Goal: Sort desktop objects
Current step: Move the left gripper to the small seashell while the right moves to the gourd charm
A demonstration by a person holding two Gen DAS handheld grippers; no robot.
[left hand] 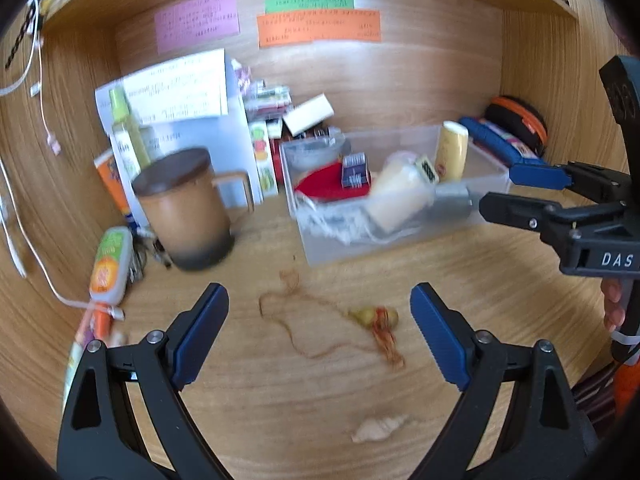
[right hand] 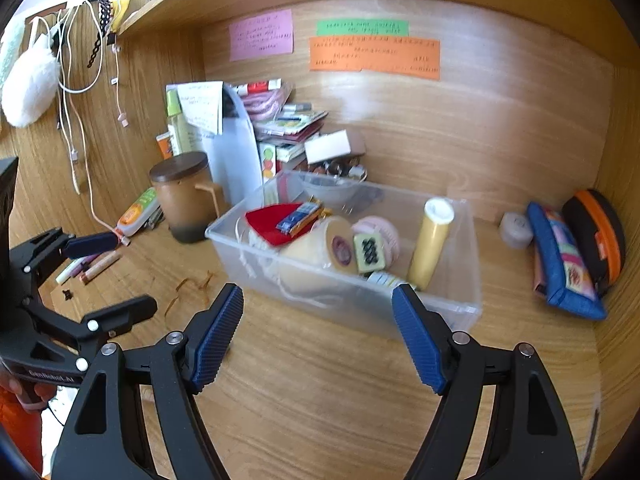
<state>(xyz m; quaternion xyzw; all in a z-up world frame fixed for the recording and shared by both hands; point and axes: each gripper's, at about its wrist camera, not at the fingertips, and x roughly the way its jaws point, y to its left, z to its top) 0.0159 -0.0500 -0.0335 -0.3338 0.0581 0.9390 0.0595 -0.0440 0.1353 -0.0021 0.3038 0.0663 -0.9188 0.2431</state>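
Note:
A clear plastic bin (left hand: 400,240) (right hand: 460,308) sits on the wooden desk, holding a red cloth (right hand: 272,220), a cream bottle (right hand: 316,252), a yellow tube (right hand: 432,244) and a patterned tile (right hand: 370,254). On the desk in front of it lie a small yellow-green pendant on an orange cord (left hand: 372,316) and a pale seashell (left hand: 380,428). My left gripper (left hand: 320,332) (right hand: 120,276) is open over the desk, with the pendant lying just ahead between its fingers. My right gripper (right hand: 318,336) (left hand: 508,192) is open and holds nothing, at the bin's near right corner.
A lidded brown mug (left hand: 184,208) (right hand: 184,200) stands left of the bin, beside an orange-green tube (left hand: 108,264) and pens (right hand: 92,268). Boxes and papers are stacked at the back. A blue pencil case (right hand: 560,260) and a black-orange pouch (right hand: 596,232) lean in the right corner.

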